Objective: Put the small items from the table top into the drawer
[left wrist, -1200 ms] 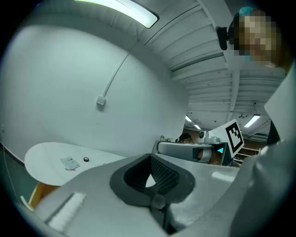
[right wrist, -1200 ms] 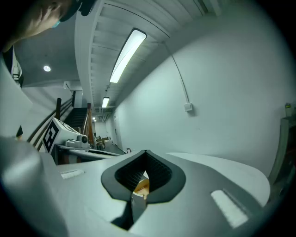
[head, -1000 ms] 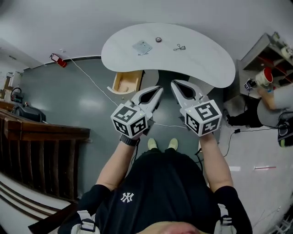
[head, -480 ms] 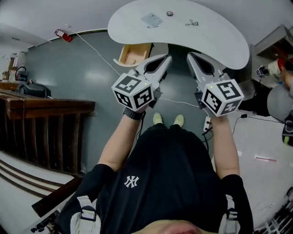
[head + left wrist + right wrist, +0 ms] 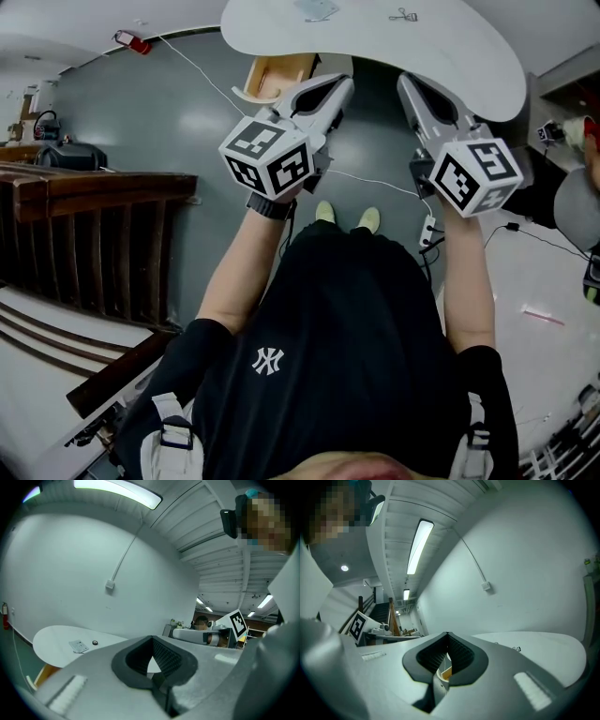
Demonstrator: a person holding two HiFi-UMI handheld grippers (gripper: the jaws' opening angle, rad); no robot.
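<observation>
The white curved table (image 5: pixel 450 47) lies at the top of the head view, partly cut off. On it I see a small flat packet (image 5: pixel 314 7) and a black binder clip (image 5: pixel 403 14). In the left gripper view the packet (image 5: pixel 78 645) lies beside a small dark round item (image 5: pixel 95 642). The clip (image 5: pixel 516 648) also shows in the right gripper view. A wooden drawer (image 5: pixel 279 75) stands open under the table's left part. My left gripper (image 5: pixel 343 84) and right gripper (image 5: pixel 405 81) are held in the air short of the table, side by side, both shut and empty.
A wooden stair railing (image 5: pixel 94 234) runs along the left. A white cable (image 5: pixel 202 70) crosses the grey floor toward the table. A red object (image 5: pixel 134 42) lies on the floor at the far left. Another person (image 5: pixel 577 178) and shelving are at the right edge.
Both grippers have risen in the head view and stayed shut. The table has slid toward the top edge, and the round item has left that view.
</observation>
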